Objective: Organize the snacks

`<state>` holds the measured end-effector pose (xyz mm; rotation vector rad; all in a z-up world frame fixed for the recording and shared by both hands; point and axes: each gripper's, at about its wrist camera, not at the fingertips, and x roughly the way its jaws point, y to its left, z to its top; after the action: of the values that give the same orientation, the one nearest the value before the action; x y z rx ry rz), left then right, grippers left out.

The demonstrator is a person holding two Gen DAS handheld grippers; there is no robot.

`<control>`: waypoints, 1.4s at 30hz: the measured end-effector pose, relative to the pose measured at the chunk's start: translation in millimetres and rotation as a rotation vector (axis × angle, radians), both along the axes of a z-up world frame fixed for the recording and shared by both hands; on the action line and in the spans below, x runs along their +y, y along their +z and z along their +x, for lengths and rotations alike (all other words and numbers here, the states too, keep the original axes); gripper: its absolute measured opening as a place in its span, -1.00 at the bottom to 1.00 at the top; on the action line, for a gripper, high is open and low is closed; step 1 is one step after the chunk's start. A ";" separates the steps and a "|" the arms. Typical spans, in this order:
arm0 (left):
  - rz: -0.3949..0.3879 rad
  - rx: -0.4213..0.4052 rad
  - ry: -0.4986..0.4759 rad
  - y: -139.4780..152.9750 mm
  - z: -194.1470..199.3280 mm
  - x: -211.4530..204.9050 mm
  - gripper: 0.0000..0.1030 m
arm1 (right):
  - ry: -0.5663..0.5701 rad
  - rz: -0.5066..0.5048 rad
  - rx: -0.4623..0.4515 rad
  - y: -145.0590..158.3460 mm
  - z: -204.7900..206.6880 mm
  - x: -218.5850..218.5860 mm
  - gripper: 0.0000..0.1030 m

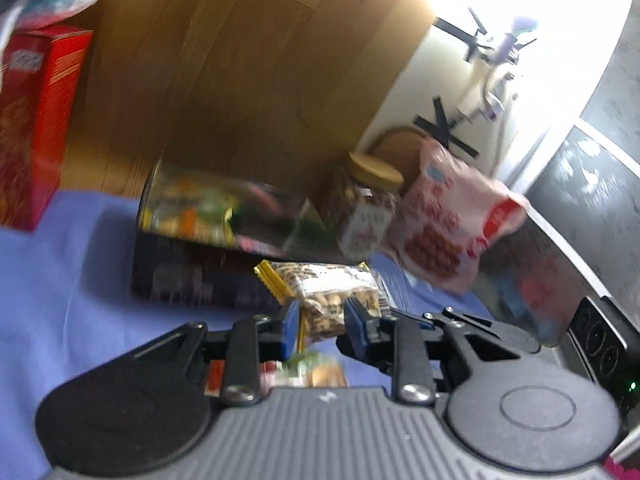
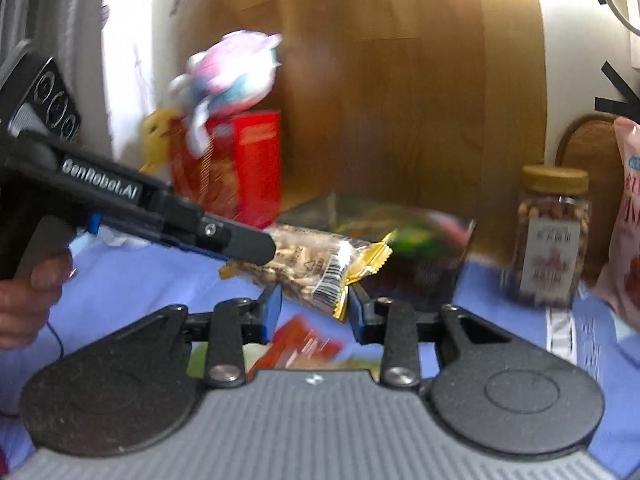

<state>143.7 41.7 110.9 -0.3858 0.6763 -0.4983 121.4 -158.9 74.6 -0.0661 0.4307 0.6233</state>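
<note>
A clear nut packet [image 1: 328, 292] with gold ends is held in the air over the blue cloth. My left gripper [image 1: 322, 330] is shut on one end of it. In the right wrist view the same packet [image 2: 316, 268] lies between my right gripper's [image 2: 314, 312] blue pads, which stand close on its gold end [image 2: 368, 260]. The left gripper [image 2: 256, 248] reaches in from the left and pinches the packet's other end. Behind the packet stands a dark open box [image 1: 224, 236] filled with snacks, also in the right wrist view [image 2: 400, 240].
A red box [image 2: 236, 164] with a plush toy [image 2: 228, 68] on top stands back left. A nut jar [image 2: 552, 232] and a pink bag [image 1: 452, 224] stand right. Loose packets [image 2: 304, 344] lie on the blue cloth [image 1: 68, 280]. A wooden panel [image 2: 400, 80] is behind.
</note>
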 end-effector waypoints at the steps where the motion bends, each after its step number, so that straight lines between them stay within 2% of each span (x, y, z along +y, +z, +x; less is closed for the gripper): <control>1: 0.000 0.000 0.005 1.2 13.3 -0.9 -0.52 | -0.010 0.012 0.008 3.0 13.9 -1.4 -0.27; 5: 0.017 0.015 0.028 -2.4 66.3 -9.7 -0.52 | -0.046 0.014 0.023 4.6 67.9 -3.6 -0.26; 9: 0.047 0.056 0.042 -21.3 107.0 -21.4 -0.50 | -0.086 -0.029 0.042 -6.8 104.2 -0.9 -0.21; 13: 0.082 0.087 0.060 -38.9 126.7 -31.7 -0.44 | -0.143 -0.073 0.044 -18.9 123.1 2.5 -0.06; 14: 0.094 0.087 0.066 -41.7 128.2 -32.8 -0.41 | -0.158 -0.075 0.036 -19.6 124.6 1.6 0.04; 16: 0.092 0.096 0.066 -43.9 127.9 -31.6 -0.39 | -0.162 -0.029 0.027 -18.4 122.2 -5.4 0.09; 21: 0.053 0.063 0.037 -29.7 88.2 -6.2 -0.36 | -0.162 0.103 0.038 -7.0 87.9 -27.5 0.09; 24: 0.031 0.047 0.049 -27.1 48.8 24.1 -0.27 | -0.051 0.181 0.120 -8.5 55.5 -31.6 0.09; 28: 0.036 0.067 0.148 -38.5 -5.4 69.6 -0.26 | 0.108 0.226 0.246 -23.6 20.0 -11.1 0.09; 31: 0.022 0.114 0.226 -55.4 -39.1 97.8 -0.24 | 0.208 0.161 0.250 -34.1 -5.6 24.5 0.09; 33: -0.013 0.142 0.254 -65.6 -56.3 109.8 -0.24 | 0.259 0.088 0.223 -36.4 -19.1 50.6 0.09; 36: -0.064 0.151 0.266 -74.8 -69.0 116.6 -0.24 | 0.331 0.033 0.209 -41.7 -31.2 78.5 0.09; 38: -0.094 0.152 0.266 -79.4 -74.3 120.1 -0.13 | 0.348 0.002 0.208 -45.8 -34.8 91.7 0.09; 42: -0.139 0.150 0.243 -87.4 -82.7 119.6 -0.11 | 0.332 -0.062 0.210 -55.9 -31.7 110.3 0.07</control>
<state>61.1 161.3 23.5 -0.6330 0.7304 -0.2871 89.7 -48.6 18.7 -0.1337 0.6491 0.9487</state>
